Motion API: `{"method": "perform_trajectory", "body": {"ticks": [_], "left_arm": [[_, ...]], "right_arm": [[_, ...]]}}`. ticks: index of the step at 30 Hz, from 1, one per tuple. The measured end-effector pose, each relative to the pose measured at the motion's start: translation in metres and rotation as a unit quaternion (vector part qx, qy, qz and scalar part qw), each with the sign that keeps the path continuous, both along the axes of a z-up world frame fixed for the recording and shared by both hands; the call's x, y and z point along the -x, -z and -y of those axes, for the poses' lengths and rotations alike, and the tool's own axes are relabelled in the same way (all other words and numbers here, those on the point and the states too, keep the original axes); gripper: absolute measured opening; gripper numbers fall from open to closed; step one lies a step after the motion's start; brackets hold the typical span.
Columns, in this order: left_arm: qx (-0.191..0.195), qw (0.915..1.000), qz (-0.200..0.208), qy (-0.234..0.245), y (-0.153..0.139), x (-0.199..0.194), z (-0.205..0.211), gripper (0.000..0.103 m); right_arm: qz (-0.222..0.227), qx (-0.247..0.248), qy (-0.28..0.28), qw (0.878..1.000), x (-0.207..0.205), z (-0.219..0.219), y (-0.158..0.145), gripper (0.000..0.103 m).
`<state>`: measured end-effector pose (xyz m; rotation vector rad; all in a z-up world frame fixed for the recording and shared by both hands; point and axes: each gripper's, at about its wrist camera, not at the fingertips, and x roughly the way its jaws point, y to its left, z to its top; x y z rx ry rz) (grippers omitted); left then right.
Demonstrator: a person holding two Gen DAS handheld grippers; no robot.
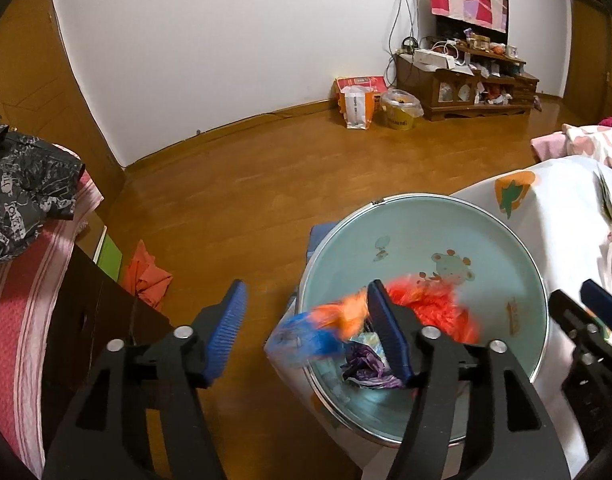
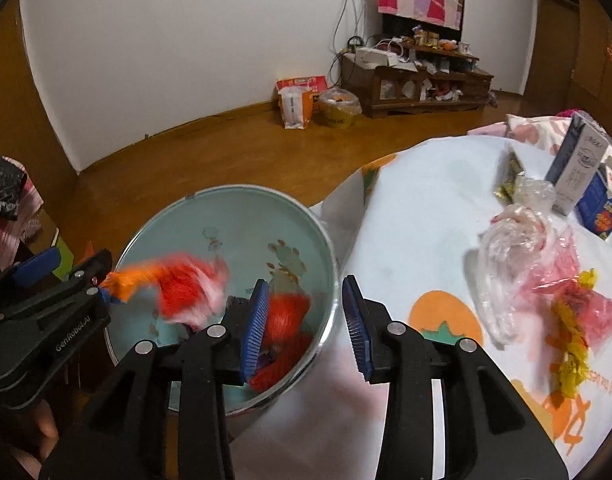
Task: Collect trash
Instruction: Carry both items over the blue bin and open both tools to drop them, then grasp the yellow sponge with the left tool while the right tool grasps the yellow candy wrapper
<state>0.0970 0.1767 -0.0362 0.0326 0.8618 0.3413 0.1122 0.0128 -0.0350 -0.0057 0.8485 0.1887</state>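
Fingers first, since that's what I keep squinting at from my end. My left gripper (image 1: 306, 312) has its blue pads spread wide, and nothing is pinched between them. One pad (image 1: 386, 328) hangs over the near edge of the bin, the other (image 1: 228, 328) sits out over the wooden floor (image 1: 234, 184). My right gripper (image 2: 306, 320) is parted too, narrower than the left, and the gap between its pads is empty. Its left pad (image 2: 256, 324) is over the bin's inside, the right one over the tablecloth edge.

Trash-wise: a blurry orange and blue wrapper (image 1: 326, 328) shows between the left fingers, over the bin rim, touching neither pad as far as I can tell. Its long axis runs roughly sideways across the left view, blue end toward the floor, orange end toward the bin. The blur makes the exact shape a guess, so I won't.

The light blue bin (image 2: 234, 208) stands on the floor right against the table, with red netting (image 2: 284, 320) and a crumpled purple wrapper (image 1: 366, 372) already inside.

Still on the white tablecloth (image 2: 406, 208): a clear plastic bag (image 2: 502, 264), a pink bag (image 2: 578, 292) and a yellow wrapper (image 2: 570, 344) lying lengthwise toward me, plus a milk carton (image 2: 578, 168) standing upright and a blue box (image 2: 598, 208) beside it.
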Motion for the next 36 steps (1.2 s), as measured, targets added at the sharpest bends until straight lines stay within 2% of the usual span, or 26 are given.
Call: {"method": "perform_trajectory", "body": {"ticks": [4, 7, 15, 21, 27, 36], "left_arm": [[-0.005, 0.9999, 0.01, -0.007, -0.008, 0.006, -0.001, 0.08], [-0.009, 0.9997, 0.019, -0.009, -0.014, 0.012, 0.003, 0.09], [-0.012, 0.9993, 0.03, 0.018, -0.029, 0.026, 0.029, 0.096], [-0.008, 0.9989, 0.026, 0.039, -0.031, 0.033, 0.052, 0.096], [-0.006, 0.9967, 0.019, 0.078, -0.03, 0.041, 0.087, 0.096], [0.038, 0.988, -0.007, 0.15, -0.01, 0.045, 0.138, 0.096]], "right_arm": [[0.027, -0.001, 0.018, 0.999, 0.015, 0.015, -0.018, 0.039], [0.043, 0.008, 0.032, 0.999, 0.028, 0.028, -0.028, 0.042], [0.047, 0.005, 0.068, 0.997, 0.053, 0.071, -0.034, 0.043], [0.049, -0.003, 0.113, 0.992, 0.072, 0.118, -0.038, 0.043], [0.05, -0.003, 0.145, 0.988, 0.092, 0.157, -0.04, 0.043], [0.029, 0.01, 0.205, 0.978, 0.125, 0.226, -0.024, 0.043]]}}
